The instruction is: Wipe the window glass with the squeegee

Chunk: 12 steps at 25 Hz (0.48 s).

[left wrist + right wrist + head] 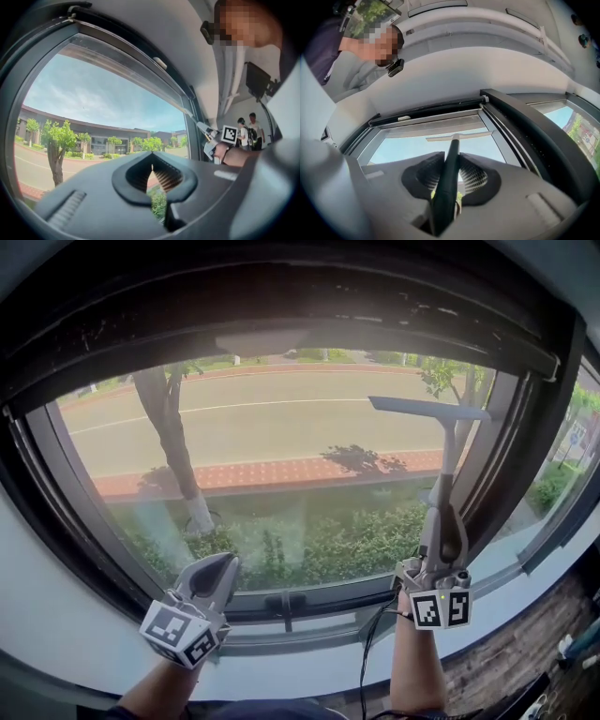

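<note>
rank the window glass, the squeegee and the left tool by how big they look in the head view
1. window glass, filling most of the view.
2. squeegee and left tool: too close to rank; the squeegee reaches longer but is thin, the left tool is bulkier and nearer the camera.

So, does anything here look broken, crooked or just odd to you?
Nothing is broken or spilled. The only oddity is a pale, hazy smear on the lower window glass, left of centre, blurring the bushes behind it. The squeegee is held high on the right, clamped in the right hand-held gripper.
</note>
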Motion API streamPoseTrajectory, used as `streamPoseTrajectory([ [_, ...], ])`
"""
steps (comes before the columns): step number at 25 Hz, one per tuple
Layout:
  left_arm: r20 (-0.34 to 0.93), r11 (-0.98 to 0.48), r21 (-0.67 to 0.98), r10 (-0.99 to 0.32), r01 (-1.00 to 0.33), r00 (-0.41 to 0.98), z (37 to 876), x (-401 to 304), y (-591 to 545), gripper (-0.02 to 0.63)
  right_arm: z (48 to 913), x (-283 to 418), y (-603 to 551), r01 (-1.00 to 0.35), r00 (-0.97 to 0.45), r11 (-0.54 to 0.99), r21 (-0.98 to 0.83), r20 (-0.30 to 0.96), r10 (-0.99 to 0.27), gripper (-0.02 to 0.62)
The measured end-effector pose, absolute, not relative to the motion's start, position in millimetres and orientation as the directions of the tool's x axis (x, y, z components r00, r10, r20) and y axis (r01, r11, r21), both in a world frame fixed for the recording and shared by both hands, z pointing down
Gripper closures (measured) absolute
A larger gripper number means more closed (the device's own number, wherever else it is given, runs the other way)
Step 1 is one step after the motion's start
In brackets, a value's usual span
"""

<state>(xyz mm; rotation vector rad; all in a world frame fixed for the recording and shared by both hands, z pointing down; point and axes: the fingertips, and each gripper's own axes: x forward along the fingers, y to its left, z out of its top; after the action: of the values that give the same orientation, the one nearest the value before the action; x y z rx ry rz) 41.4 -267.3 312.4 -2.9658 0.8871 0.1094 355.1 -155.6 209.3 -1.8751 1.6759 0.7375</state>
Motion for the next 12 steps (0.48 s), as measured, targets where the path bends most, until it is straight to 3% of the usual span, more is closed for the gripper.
streamPoseTrajectory([
  [12,-0.005,-0.854,0.014,-0.520,-0.520,0.854,348.0,50.3,-239.8,0.601,267.5,351.0,-144.5,-0.994,0.107,-0.092,-0.056,-0.618,-0.779,0.494],
])
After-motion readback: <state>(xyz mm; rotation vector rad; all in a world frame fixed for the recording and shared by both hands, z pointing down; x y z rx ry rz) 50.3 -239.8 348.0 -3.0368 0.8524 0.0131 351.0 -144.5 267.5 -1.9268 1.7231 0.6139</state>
